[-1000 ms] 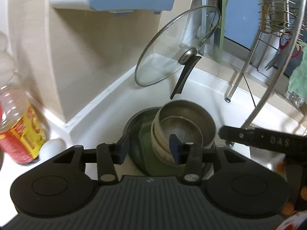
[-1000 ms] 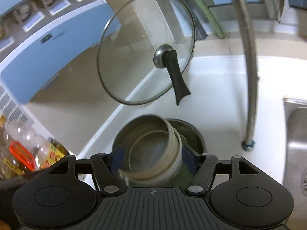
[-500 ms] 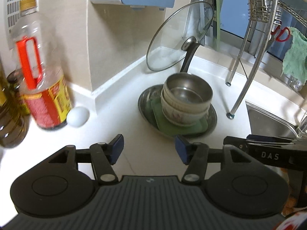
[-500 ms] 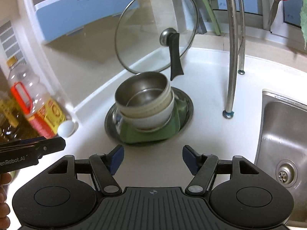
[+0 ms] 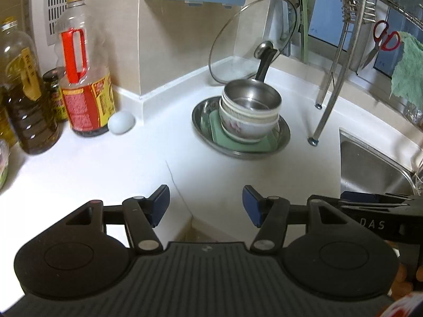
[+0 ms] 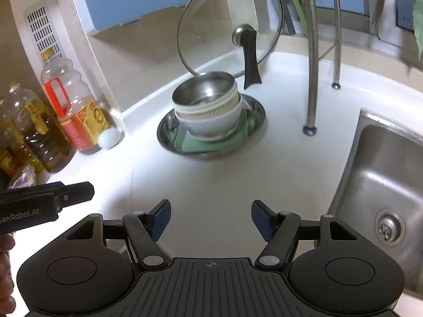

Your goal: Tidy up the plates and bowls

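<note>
Stacked steel and white ceramic bowls [image 5: 249, 113] on green square plate [image 5: 239, 138] inside round steel dish [image 5: 203, 116], white counter [image 5: 132, 166] corner; left gripper [image 5: 206, 204] and right gripper [image 6: 210, 218] well apart from stack, jaws open, empty; stacking seemingly finished, next likely retreat; readable: "DAS", "SenRobot.AI"

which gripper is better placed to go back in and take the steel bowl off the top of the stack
Neither clearly: the left gripper and right gripper are both open, empty and back from the steel bowl. The right has a slight edge, since the stack sits nearer its centreline.
</note>
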Available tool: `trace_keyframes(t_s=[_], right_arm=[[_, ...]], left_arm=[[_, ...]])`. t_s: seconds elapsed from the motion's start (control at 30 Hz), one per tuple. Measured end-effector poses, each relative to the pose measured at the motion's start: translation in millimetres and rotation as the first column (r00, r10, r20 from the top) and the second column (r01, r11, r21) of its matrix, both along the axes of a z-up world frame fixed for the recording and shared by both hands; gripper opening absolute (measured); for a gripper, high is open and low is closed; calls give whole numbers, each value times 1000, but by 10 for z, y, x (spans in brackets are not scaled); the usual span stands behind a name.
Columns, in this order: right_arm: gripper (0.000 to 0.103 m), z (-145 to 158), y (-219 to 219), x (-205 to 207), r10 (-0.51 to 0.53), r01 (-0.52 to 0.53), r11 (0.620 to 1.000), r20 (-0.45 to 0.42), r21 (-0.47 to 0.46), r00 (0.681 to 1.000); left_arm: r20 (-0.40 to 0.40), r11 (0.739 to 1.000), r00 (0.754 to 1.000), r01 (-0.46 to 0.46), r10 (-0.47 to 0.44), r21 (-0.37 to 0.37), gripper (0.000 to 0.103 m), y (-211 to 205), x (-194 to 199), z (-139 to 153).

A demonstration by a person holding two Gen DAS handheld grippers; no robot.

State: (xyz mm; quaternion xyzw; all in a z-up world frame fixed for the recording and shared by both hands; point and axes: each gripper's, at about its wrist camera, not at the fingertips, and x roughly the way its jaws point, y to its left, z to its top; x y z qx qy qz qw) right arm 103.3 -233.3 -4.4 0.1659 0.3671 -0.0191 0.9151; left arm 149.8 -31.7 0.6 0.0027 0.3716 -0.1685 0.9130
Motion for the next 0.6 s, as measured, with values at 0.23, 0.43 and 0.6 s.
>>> trace_keyframes(t_s=[0.23,0.43,0.6], right_arm=[[68,62,4,-393,31,-31,999,12,-16,999],[68,99,30,-658,56,-56,998,22,-22,998],[68,77,22,-809,62,-62,998,15,-7,998]], left_arm=[[-18,1000,1000,-16,16,4,58,-66,-407,20],[-19,1000,1000,-25,25,10,58,-114,-720,42],[-22,999,999,-25,26,21,58,-145,-896,43]])
